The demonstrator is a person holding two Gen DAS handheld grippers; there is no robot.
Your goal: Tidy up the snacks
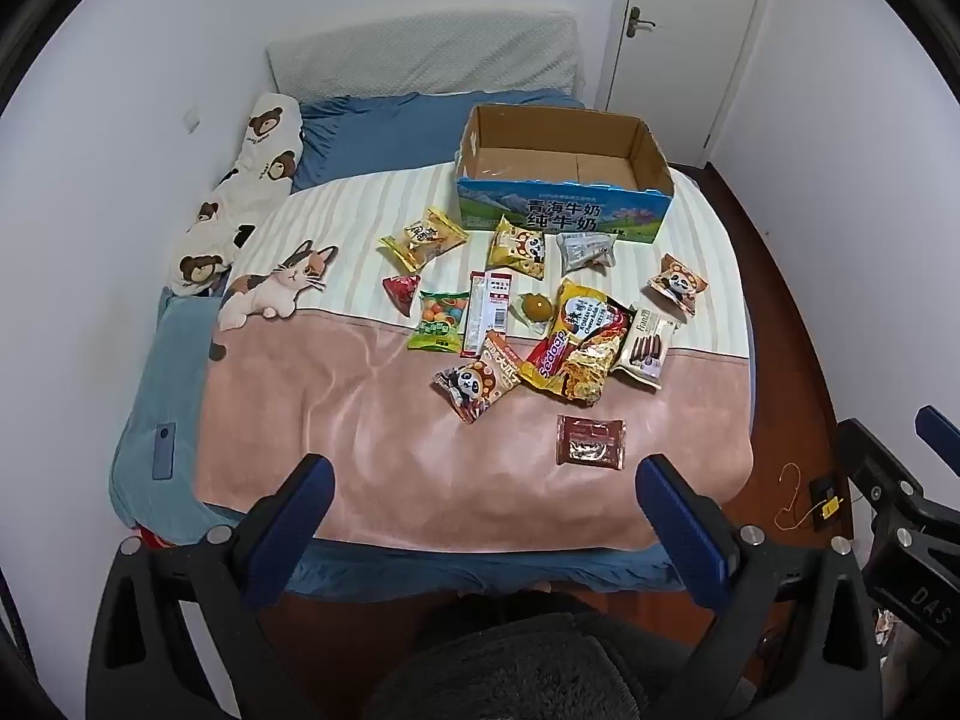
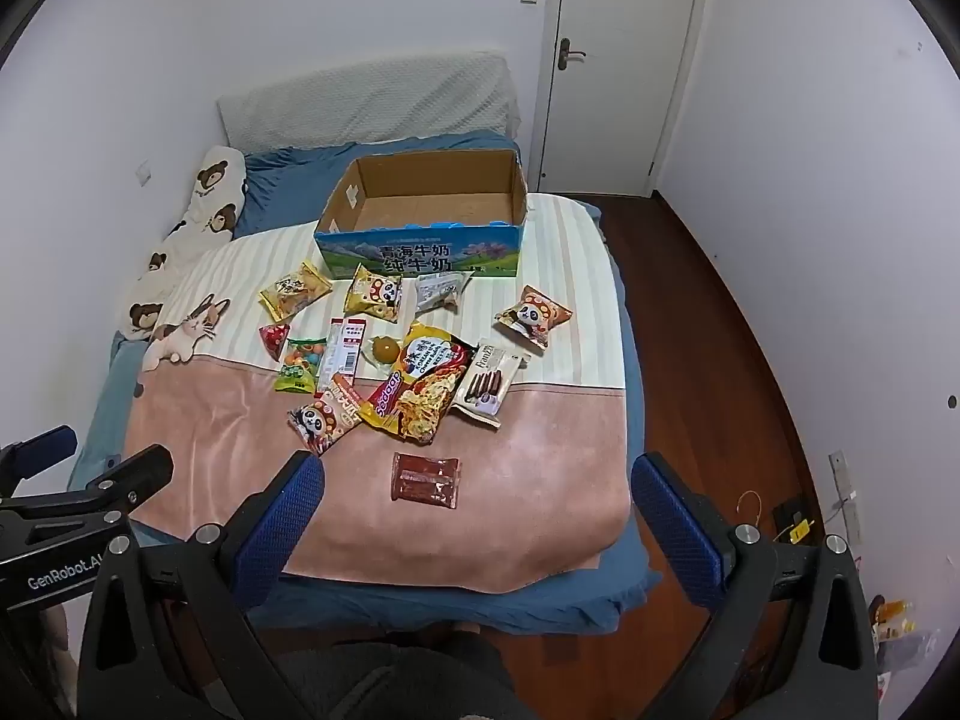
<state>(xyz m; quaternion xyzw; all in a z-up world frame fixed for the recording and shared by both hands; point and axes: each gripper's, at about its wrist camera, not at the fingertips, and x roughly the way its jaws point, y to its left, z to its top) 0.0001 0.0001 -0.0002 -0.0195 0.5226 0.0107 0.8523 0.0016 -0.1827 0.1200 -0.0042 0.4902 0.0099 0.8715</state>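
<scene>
Cardboard box (image 1: 558,147), blue printed front, was seen open-topped and bare inside at the far part of the bed (image 1: 372,138). Snack packets were scattered on the striped-and-pink blanket (image 1: 384,420) in front of it: yellow panda packet (image 1: 521,247) just beside the box front, Sedaap noodle pack (image 1: 573,354) mid-pile, overlapping other packets, biscuit-stick pack (image 1: 647,348) touching it, dark red packet (image 1: 591,441) lying apart nearest the camera. Left gripper (image 1: 485,501) was held over the blanket's near edge, jaws spread wide, nothing between them. Right gripper (image 2: 477,495) was likewise spread wide, unloaded, the dark red packet seen between its fingers but untouched.
</scene>
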